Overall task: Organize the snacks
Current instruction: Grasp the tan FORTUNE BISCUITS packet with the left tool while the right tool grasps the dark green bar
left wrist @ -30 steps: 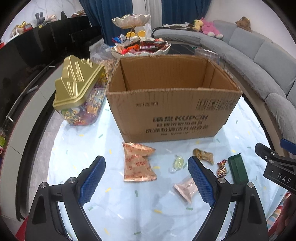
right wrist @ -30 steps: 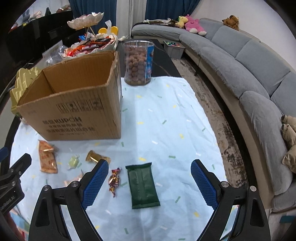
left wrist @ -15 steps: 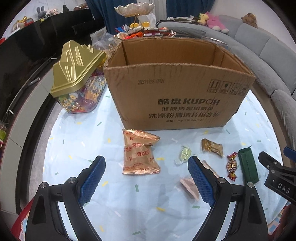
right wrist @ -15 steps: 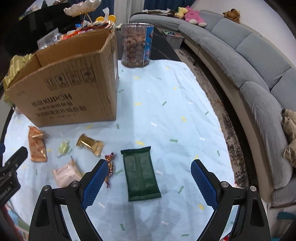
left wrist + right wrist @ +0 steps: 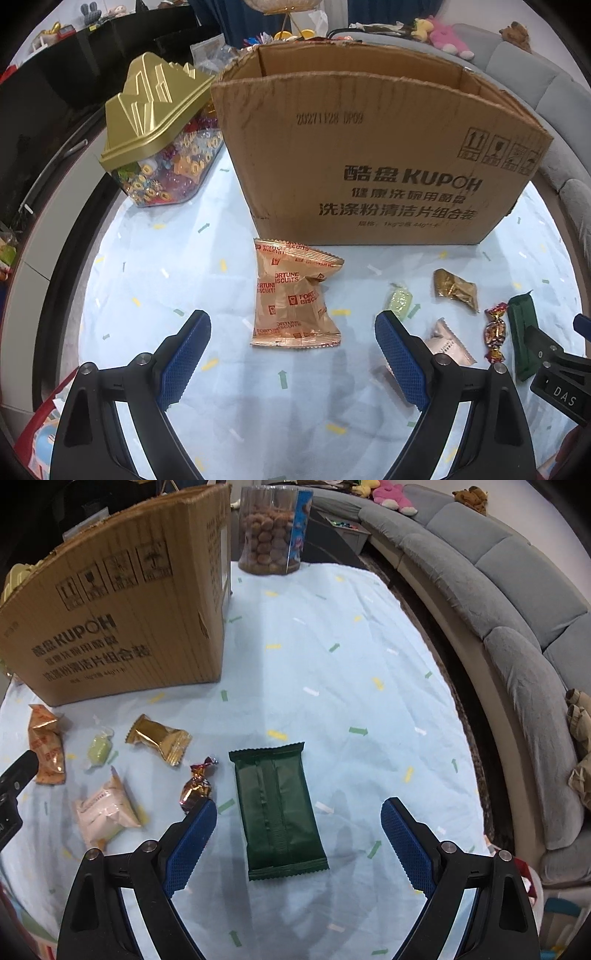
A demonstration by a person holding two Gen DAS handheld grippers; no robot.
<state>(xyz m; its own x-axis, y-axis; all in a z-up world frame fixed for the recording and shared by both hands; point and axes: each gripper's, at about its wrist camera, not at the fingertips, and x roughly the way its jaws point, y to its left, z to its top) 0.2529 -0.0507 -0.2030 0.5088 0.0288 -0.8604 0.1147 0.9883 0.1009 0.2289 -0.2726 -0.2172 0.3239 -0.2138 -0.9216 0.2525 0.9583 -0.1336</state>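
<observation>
Two wide-open, unladen hand-held grippers over loose snacks on the desk point(image 5: 351, 657)

Left hand-held gripper point(image 5: 291, 354) frames the copper biscuit packet point(image 5: 293, 295); right hand-held gripper point(image 5: 299, 836) frames the green packet point(image 5: 277, 808).

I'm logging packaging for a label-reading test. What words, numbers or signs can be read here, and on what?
"酷盘 KUPOH": front of the brown cardboard box.
"20271128 DP09": stamped on the same box, upper front.
Handling pictograms: box's upper right corner. The smaller Chinese lines under the brand are too blurred to quote reliably.
"FORTUNE BISCUITS": repeated on the copper foil biscuit packet.
"DAS": black gripper body at the right edge.
Pale pink snack packet: print too small.
</observation>
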